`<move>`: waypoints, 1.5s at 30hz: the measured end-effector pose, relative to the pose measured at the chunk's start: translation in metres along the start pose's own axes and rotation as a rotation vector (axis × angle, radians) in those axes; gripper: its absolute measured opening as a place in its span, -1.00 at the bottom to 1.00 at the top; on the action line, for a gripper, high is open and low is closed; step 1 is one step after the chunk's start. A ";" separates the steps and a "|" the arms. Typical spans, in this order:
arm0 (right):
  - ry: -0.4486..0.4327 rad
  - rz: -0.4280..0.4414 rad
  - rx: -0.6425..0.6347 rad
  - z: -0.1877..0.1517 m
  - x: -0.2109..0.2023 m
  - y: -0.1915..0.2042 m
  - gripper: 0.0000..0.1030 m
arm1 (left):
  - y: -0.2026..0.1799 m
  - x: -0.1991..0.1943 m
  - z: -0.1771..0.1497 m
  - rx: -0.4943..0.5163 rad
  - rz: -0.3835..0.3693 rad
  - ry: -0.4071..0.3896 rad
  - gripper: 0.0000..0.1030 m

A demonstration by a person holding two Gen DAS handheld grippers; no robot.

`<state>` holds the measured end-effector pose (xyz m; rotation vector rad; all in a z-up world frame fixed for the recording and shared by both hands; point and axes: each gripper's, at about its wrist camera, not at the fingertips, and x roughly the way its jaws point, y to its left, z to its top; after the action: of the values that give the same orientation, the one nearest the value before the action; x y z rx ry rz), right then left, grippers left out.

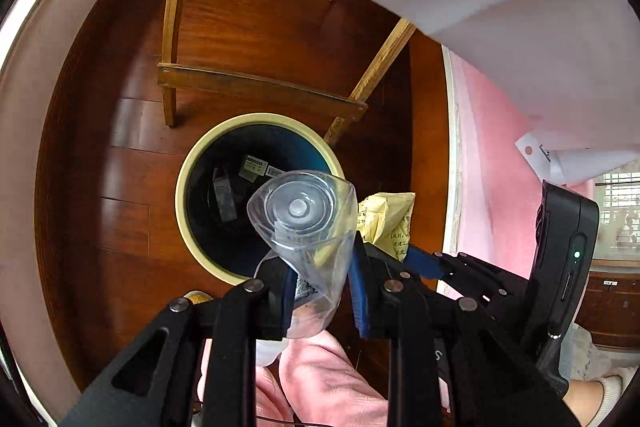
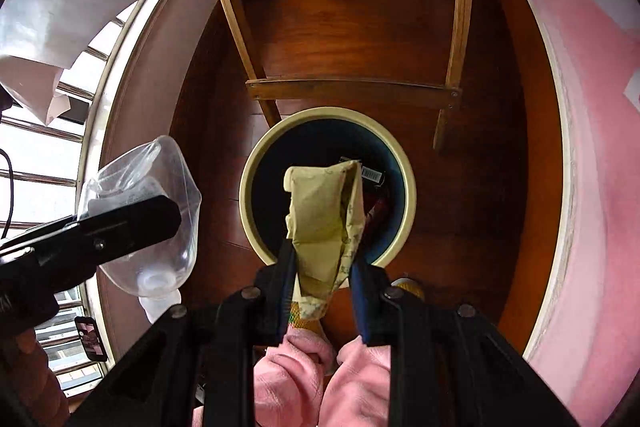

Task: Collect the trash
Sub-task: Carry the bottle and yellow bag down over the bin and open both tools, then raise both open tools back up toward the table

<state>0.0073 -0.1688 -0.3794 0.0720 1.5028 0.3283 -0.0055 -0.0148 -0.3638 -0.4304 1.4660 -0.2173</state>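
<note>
Fingers (image 1: 289, 287) pinch clear bottle (image 1: 304, 223); others yellow wrapper (image 2: 324, 223).

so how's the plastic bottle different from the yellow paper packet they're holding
The plastic bottle is clear and see-through; the yellow paper packet is opaque with printed text. The bottle is a squashed, rounded container seen bottom-first; the packet is flat, creased paper. The bottle is pinched in the left hand-held gripper, the packet in the right hand-held gripper. Both are held over the round bin.
</note>
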 end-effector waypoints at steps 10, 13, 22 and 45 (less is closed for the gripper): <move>0.025 0.061 0.052 0.013 0.063 -0.021 -0.27 | 0.015 0.046 0.019 0.042 0.089 -0.022 0.75; 0.004 0.067 0.044 0.014 0.055 -0.016 -0.12 | 0.022 0.041 0.019 0.023 0.134 -0.030 0.79; -0.041 0.063 0.067 0.022 0.009 -0.003 -0.02 | 0.031 -0.014 0.008 -0.028 0.227 -0.094 0.87; -0.336 -0.031 0.016 0.007 -0.280 0.065 -0.02 | -0.099 -0.310 0.026 0.220 0.136 -0.370 0.87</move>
<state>-0.0062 -0.1782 -0.0924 0.1110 1.1729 0.2644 0.0001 0.0231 -0.0392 -0.1786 1.0890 -0.1768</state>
